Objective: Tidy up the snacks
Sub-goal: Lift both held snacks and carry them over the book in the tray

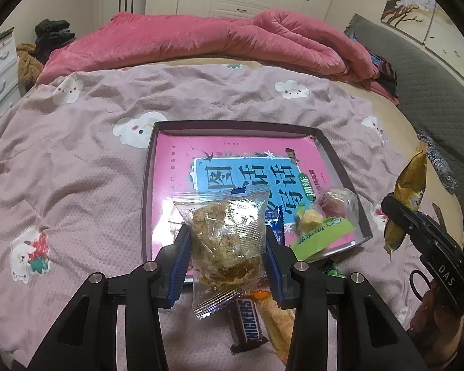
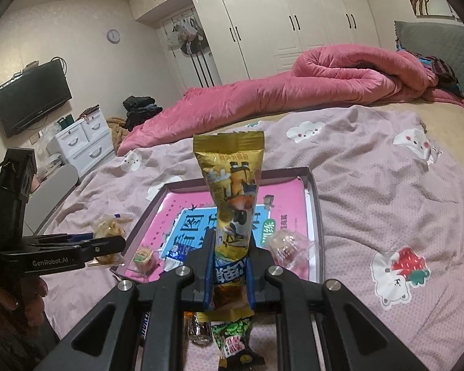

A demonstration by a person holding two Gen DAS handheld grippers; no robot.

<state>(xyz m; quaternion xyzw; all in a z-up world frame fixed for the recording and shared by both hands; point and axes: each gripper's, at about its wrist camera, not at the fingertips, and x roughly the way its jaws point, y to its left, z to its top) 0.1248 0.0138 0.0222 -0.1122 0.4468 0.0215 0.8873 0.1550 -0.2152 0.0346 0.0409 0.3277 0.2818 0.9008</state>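
My left gripper (image 1: 227, 232) is shut on a clear-wrapped brown pastry (image 1: 225, 241), held above the near edge of a dark-rimmed tray (image 1: 232, 125) lined with a pink and blue printed sheet. In the tray's near right corner lie a green and yellow pack (image 1: 317, 232) and a red sweet in clear wrap (image 1: 337, 199). My right gripper (image 2: 232, 241) is shut on a tall gold snack packet (image 2: 232, 191), upright in front of the tray (image 2: 317, 216). A Snickers bar (image 1: 247, 324) lies on the bedspread under the left gripper.
The tray lies on a mauve bedspread (image 1: 77, 170) printed with white animals. A rolled pink quilt (image 1: 201, 40) lies behind it, with a grey headboard (image 1: 433, 92) to the right. A green packet (image 2: 232, 337) lies under the right gripper. White drawers (image 2: 83, 142) stand beside the bed.
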